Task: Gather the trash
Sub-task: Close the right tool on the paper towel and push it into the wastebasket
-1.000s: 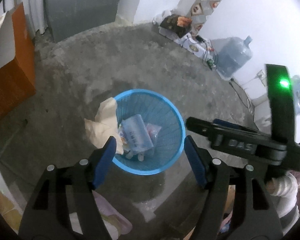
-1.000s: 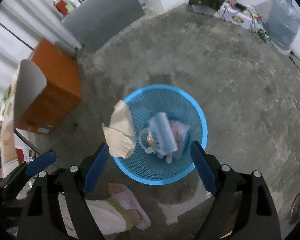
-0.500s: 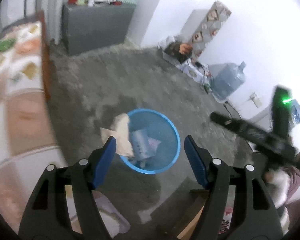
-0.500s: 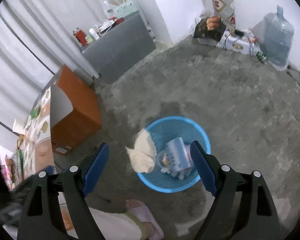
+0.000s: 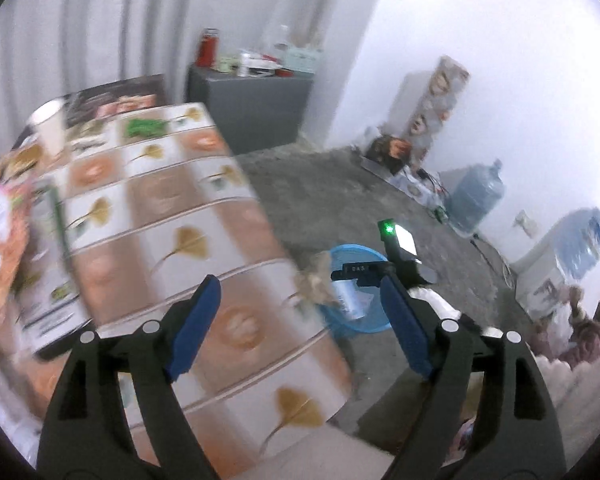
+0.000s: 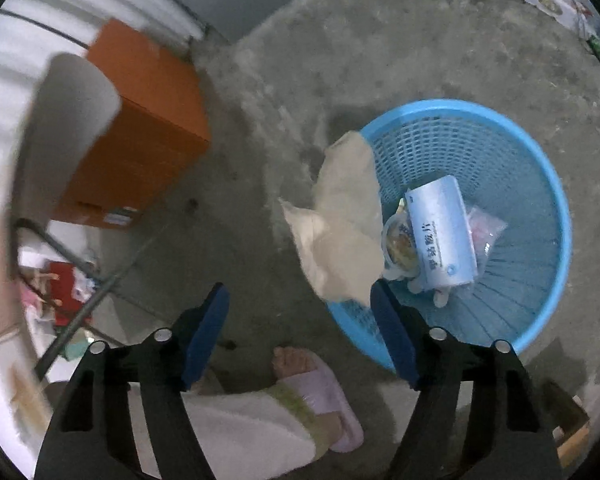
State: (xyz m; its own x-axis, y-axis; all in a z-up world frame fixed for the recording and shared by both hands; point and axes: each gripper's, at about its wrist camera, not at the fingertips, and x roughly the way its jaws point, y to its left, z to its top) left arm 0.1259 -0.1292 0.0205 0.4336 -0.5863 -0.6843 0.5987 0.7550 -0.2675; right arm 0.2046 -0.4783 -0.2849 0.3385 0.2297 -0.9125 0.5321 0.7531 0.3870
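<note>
A blue plastic basket [image 6: 540, 200] stands on the concrete floor and holds a pale blue box [image 6: 442, 232], a small cup and a pink wrapper. A crumpled beige paper [image 6: 340, 216] hangs over its near-left rim. My right gripper [image 6: 300, 340] is open and empty above the floor, just left of the basket. My left gripper [image 5: 300, 328] is open and empty, raised over the edge of a table with a patterned cloth [image 5: 172, 220]. The basket [image 5: 360, 326] is small and far below in that view, and the right gripper's body [image 5: 396, 256] shows above it.
An orange cabinet [image 6: 140, 128] stands left of the basket. My foot in a pink slipper [image 6: 320, 392] is on the floor near the basket. A grey cabinet [image 5: 256, 100], water jugs [image 5: 476, 200] and clutter line the far wall. Snack packets [image 5: 0, 232] lie on the table.
My left gripper has risen and swung left, from above the basket to above the table. My right gripper has dropped closer to the basket and shifted left. Both stay open.
</note>
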